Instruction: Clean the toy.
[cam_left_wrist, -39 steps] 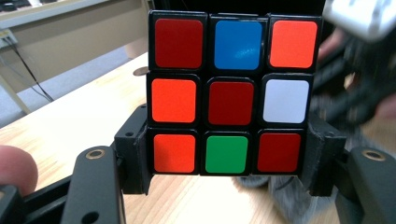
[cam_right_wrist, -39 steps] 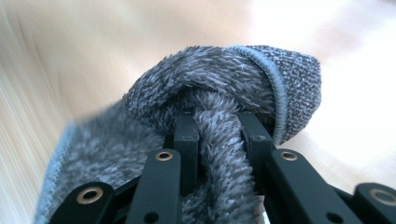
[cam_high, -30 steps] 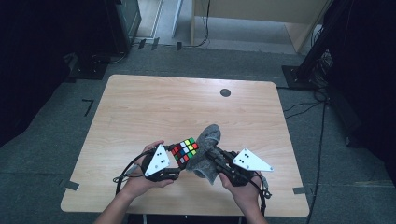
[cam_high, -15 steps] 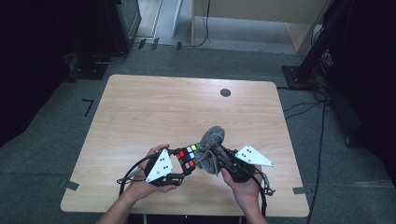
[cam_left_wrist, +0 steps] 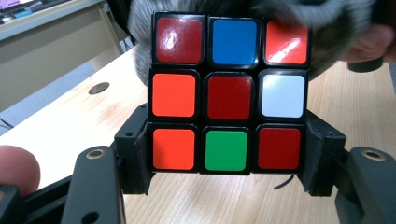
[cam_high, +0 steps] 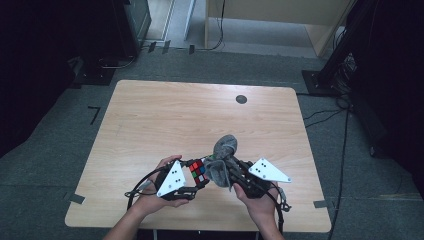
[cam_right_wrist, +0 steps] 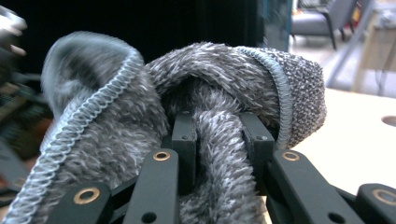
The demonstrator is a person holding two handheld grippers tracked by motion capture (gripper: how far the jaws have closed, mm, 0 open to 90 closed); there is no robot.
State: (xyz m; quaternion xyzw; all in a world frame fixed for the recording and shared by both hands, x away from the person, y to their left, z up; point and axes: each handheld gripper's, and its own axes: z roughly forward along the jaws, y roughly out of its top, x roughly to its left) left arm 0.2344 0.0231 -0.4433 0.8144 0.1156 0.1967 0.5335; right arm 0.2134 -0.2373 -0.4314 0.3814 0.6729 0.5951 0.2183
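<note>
A scrambled puzzle cube with red, orange, blue, white and green stickers is clamped between the black jaws of my left gripper, held above the table near its front edge. In the high view the cube sits just right of the left gripper. My right gripper is shut on a bunched grey fuzzy cloth. That cloth presses against the cube's right side, with the right gripper behind it.
The wooden table stretches away beyond the hands, with a small dark round hole near its far edge. Black cables trail from both grippers over the front edge. Dark stands and furniture ring the table on the grey floor.
Both hands have drawn a little closer together and toward the front edge. The grey cloth now lies tighter against the cube, and its upper fold has shifted.
</note>
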